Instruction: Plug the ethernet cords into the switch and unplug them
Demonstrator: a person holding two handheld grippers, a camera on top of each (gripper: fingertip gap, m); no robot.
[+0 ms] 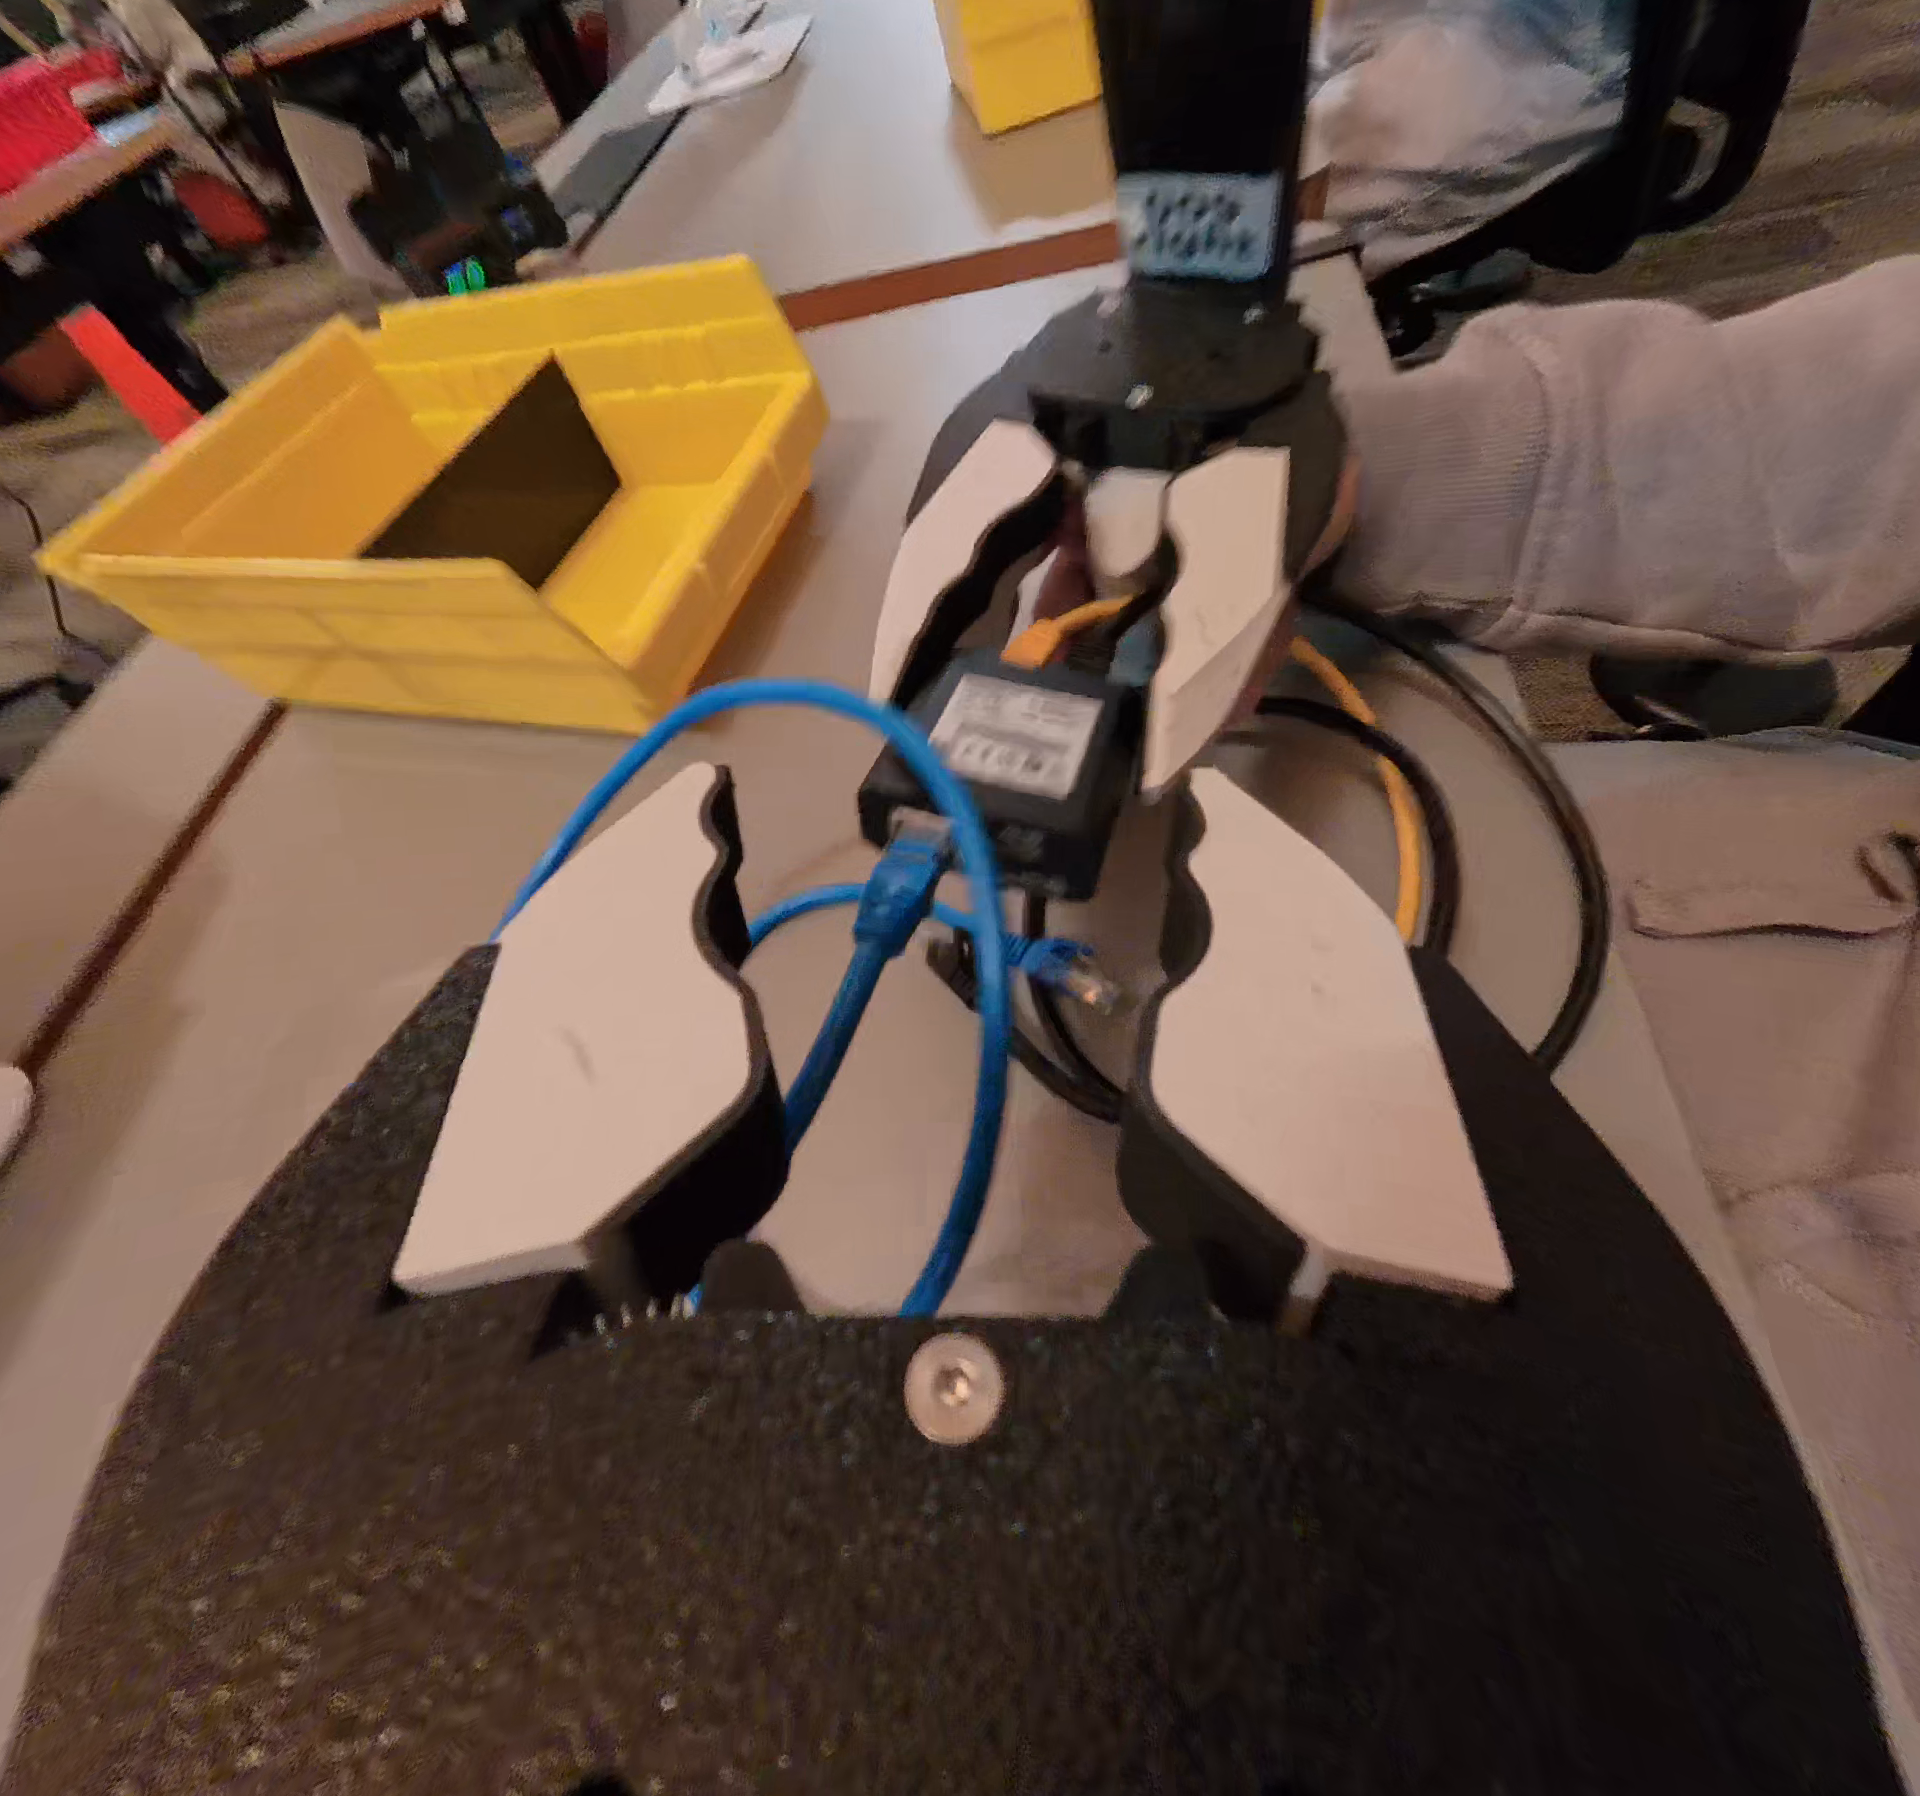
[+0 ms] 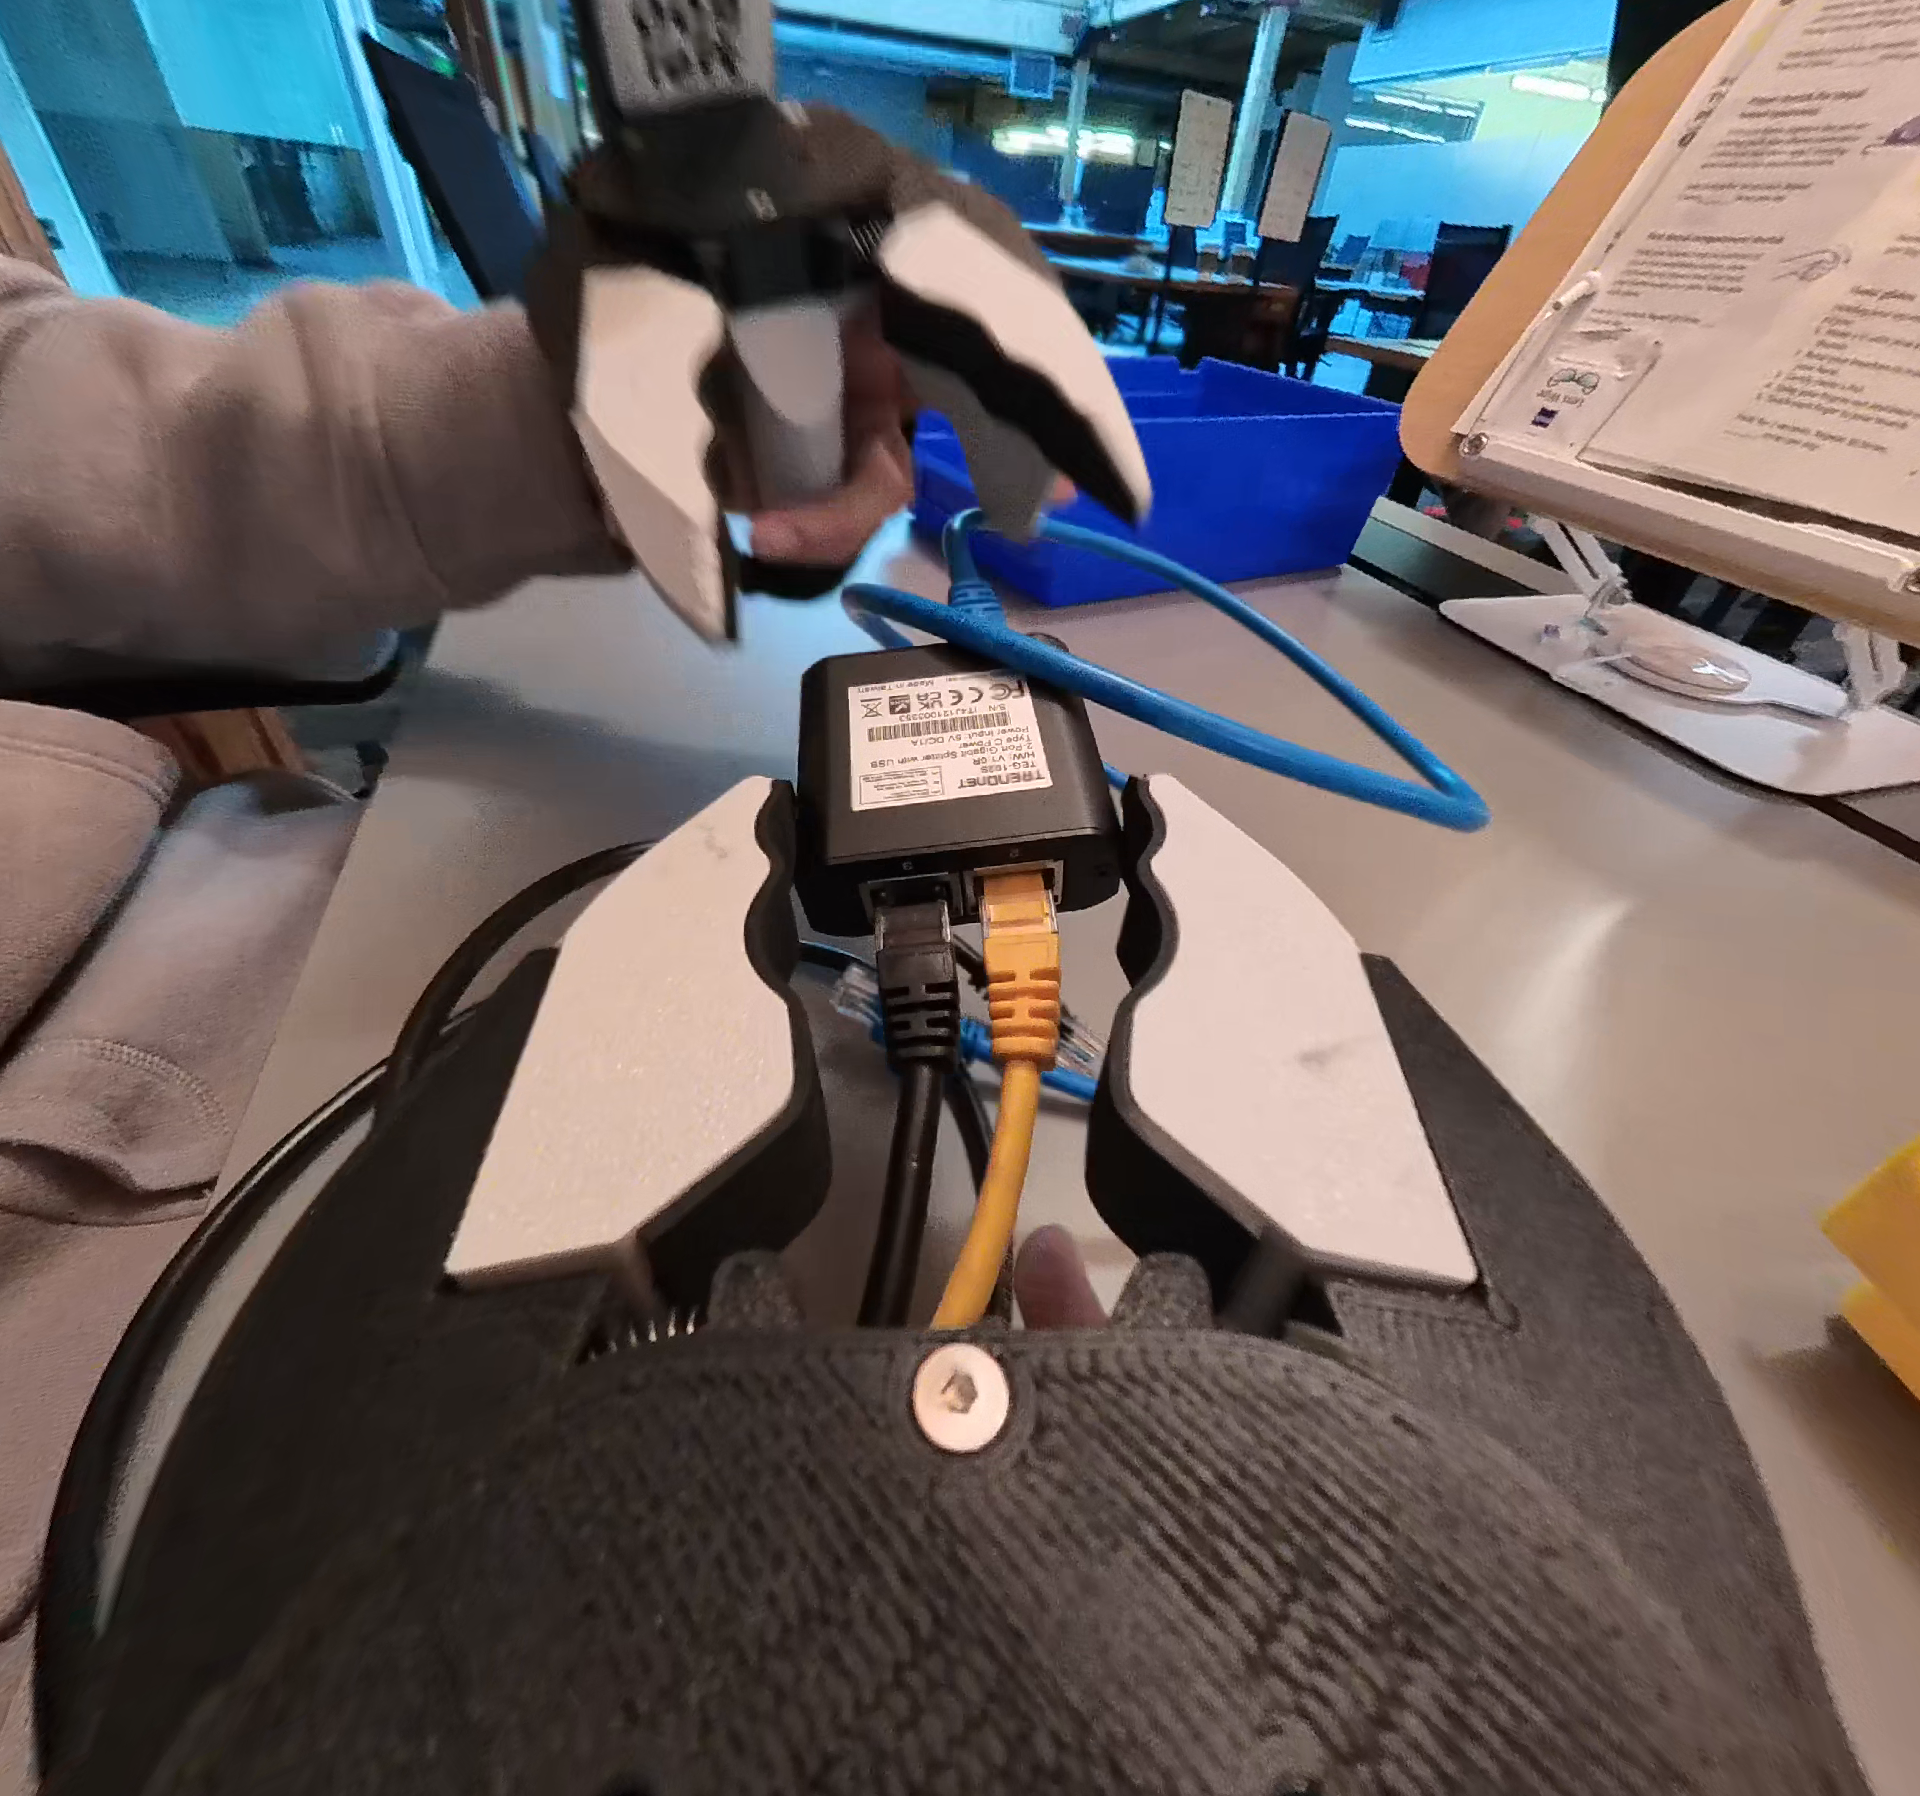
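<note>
The black switch [image 2: 951, 770] lies on the grey table, white label up. My right gripper [image 2: 956, 801] is shut on the switch, one finger on each side. A black cord plug [image 2: 914, 957] and a yellow cord plug [image 2: 1023, 946] sit in its two ports facing me. In the left wrist view, the blue cord plug [image 1: 899, 873] sits in a port on the opposite side of the switch [image 1: 997, 770]. My left gripper [image 1: 956, 790] is open and empty, with the blue cord [image 1: 977, 1071] running between its fingers. The blue cord's other connector [image 1: 1081, 983] lies loose by the switch.
A yellow bin [image 1: 416, 520] stands left of the switch and stacked yellow bins [image 1: 1018, 11] stand farther back. A blue bin [image 2: 1226, 468] and a document stand [image 2: 1714, 292] are on the other side. The black cord [image 1: 1558, 863] loops on the table. A grey sleeve [image 1: 1610, 468] holds the right gripper. There is about 5 centimeters between the tips of the two grippers.
</note>
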